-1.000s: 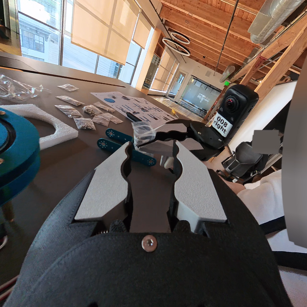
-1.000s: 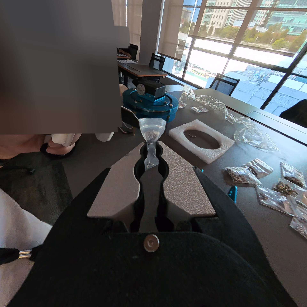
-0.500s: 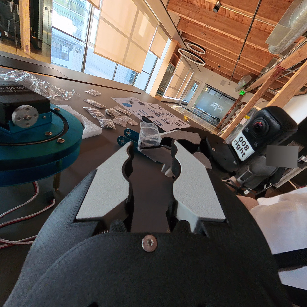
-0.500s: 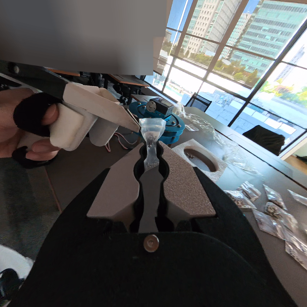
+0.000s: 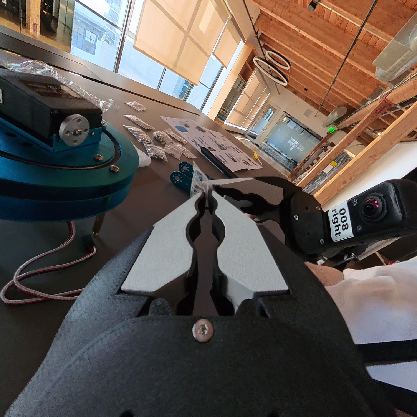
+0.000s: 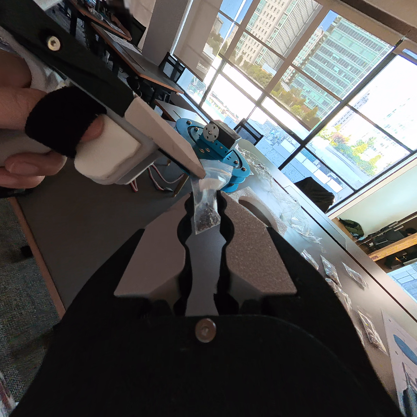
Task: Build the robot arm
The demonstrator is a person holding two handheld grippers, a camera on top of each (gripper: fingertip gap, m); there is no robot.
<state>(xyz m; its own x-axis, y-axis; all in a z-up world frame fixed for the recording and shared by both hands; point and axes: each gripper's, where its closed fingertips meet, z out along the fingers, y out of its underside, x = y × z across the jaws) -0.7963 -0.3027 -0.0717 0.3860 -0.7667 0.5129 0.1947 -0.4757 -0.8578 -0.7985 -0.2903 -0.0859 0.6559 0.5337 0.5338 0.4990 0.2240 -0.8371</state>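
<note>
1. Far left on dark table (image 5: 144, 203): blue round base (image 5: 67, 180) with black servo (image 5: 45, 106) on top, red-white cable (image 5: 45, 266) trailing toward near edge. Crumpled clear wrap (image 5: 33, 66) behind it.
2. Left-centre, farther back: row of small parts bags (image 5: 158, 142) lying flat, then printed sheet (image 5: 214, 144) with black pen (image 5: 216, 164) on it. Two blue brackets (image 5: 180, 176) just ahead of the fingertips.
3. Centre: left gripper (image 5: 206, 195), fingers clenched on top edge of small clear bag (image 6: 206, 203); same gripper enters right wrist view from upper left (image 6: 200, 173), pinching bag's zip end.
4. Bag held in air above table, dark small hardware settled in its lower end.
5. Right gripper (image 6: 204, 196): fingers parted, bag hanging in the gap, contact with pads not clear. In left wrist view, comes in from right (image 5: 212, 182), tips meeting the left's at the bag.
6. Right of that: white foam frame (image 6: 255, 203), more bags (image 6: 334, 273) along table edge.
</note>
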